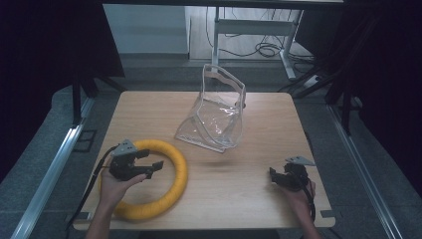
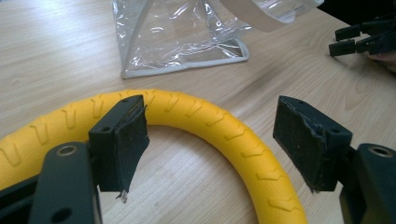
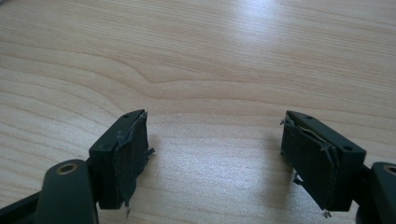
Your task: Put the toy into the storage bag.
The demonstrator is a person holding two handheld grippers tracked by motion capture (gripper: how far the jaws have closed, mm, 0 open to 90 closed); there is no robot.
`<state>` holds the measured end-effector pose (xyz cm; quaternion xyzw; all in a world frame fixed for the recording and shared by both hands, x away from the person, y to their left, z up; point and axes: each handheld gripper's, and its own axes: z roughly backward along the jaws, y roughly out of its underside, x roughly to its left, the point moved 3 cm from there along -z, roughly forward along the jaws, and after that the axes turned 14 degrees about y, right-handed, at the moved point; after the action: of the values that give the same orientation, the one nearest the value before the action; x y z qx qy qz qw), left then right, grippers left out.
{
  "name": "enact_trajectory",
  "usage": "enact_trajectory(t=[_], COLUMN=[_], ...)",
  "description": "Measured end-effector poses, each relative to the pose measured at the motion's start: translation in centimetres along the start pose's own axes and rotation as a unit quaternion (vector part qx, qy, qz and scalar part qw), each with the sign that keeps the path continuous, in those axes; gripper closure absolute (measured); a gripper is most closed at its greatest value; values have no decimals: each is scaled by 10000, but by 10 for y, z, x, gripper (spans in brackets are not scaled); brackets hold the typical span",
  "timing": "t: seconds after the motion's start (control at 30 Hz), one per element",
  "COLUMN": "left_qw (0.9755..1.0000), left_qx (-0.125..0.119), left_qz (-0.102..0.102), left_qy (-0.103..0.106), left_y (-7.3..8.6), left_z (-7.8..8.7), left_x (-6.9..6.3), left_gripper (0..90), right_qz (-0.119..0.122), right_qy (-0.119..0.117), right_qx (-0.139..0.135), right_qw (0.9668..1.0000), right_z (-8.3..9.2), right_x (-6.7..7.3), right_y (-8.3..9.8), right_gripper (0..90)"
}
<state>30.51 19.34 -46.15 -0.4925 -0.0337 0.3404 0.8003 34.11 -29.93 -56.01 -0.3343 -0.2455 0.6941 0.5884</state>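
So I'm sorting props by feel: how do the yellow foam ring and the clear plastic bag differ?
The yellow foam ring is opaque and lies flat under the open left gripper; the clear plastic bag is see-through, crinkled and stands propped up mid-table, untouched. The ring has moulded tread marks, the bag a pale edge trim. Both rest on the wooden table.

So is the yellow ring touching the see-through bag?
Apart. In the left gripper view, bare wood table shows between the yellow ring and the clear bag; the high view shows the same gap.
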Motion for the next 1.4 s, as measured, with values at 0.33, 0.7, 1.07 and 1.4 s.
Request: enact_trajectory(t=[0.33,0.7,1.07,1.4], left_qw=[9998,9966,9893,9753], left_qx=[-16,327,1165,1923], left_qz=[9,-117,-300,-475], left_qy=[183,748,820,978], left_y=[-5,12,24,34], left_z=[1,24,21,17], left_x=[2,-18,-20,-28], left_gripper=[263,267,281,281], right_qz=[-50,-44,-50,-45], right_qy=[3,-4,-4,-1], right_qx=[14,17,15,15], right_qw=[10000,10000,10000,10000], right_z=[1,1,1,1], right_x=[0,-1,-1,-1], right_y=[1,1,1,1], right_gripper=[239,238,238,238])
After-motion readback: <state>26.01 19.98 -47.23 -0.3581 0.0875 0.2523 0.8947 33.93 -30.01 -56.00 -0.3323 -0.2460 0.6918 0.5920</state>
